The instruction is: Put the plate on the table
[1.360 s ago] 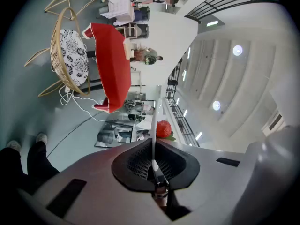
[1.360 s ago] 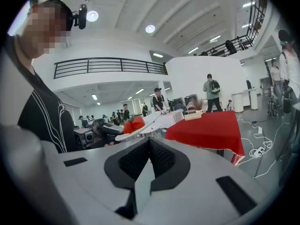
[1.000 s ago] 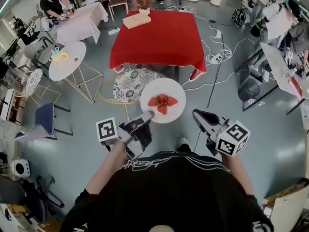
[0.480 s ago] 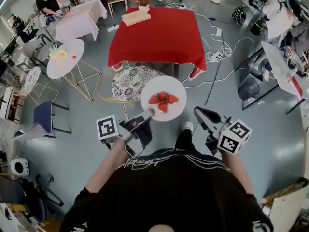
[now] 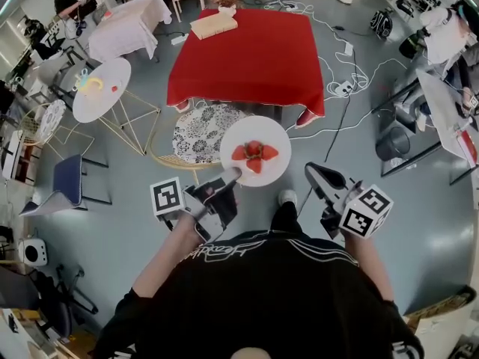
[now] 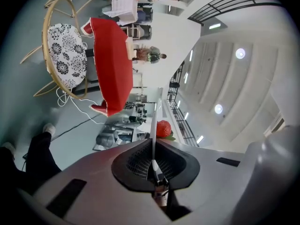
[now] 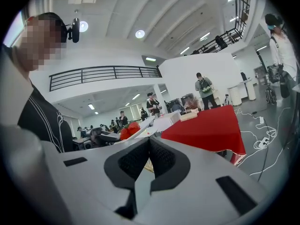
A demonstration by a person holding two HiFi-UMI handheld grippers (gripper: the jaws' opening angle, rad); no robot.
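Now, I hold left gripper (image 5: pixel 230 176) clamped on plate (image 5: pixel 273 136) rim; plate level so strawberries (image 5: pixel 253 155) don't slide. Plate in air, just short of red table (image 5: pixel 247 51). Right gripper (image 5: pixel 314 172) shut, empty, farther from table.

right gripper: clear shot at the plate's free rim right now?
Probably yes. The right gripper sits beside the plate with only air between, and the left gripper clamps just the near-left rim. The right jaws are shut and empty, so they must open first.
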